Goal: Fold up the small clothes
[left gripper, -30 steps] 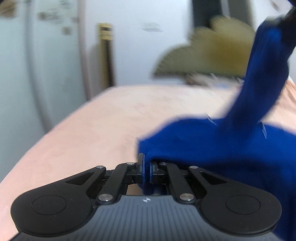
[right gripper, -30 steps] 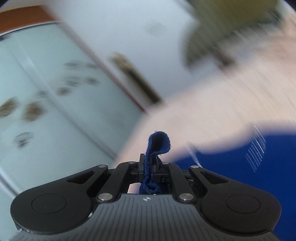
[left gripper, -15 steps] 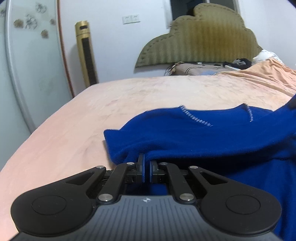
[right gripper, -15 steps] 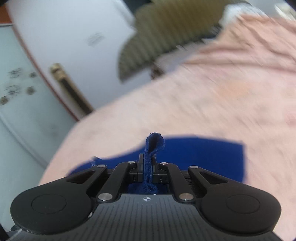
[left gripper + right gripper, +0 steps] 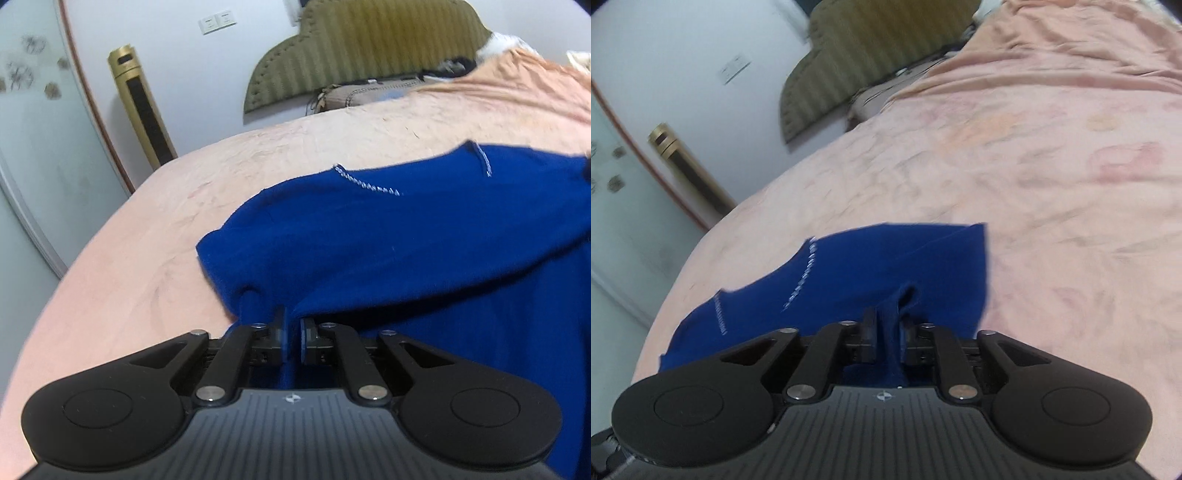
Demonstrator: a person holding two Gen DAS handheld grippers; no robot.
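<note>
- Pinching a fold of the blue garment (image 5: 406, 251), the left gripper (image 5: 291, 338) is nearly closed.
- Right gripper (image 5: 889, 338) clamps another bunched edge over the pink bedsheet (image 5: 1052, 166).

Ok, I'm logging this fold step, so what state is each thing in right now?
Left gripper: shut on garment, pinching a bunched edge.
Right gripper: shut on garment, a fold of cloth between its fingers.
Garment: blue, spread partly flat on the bed, near edge lifted by both grippers.
Bed: covered by a wrinkled pink sheet.
</note>
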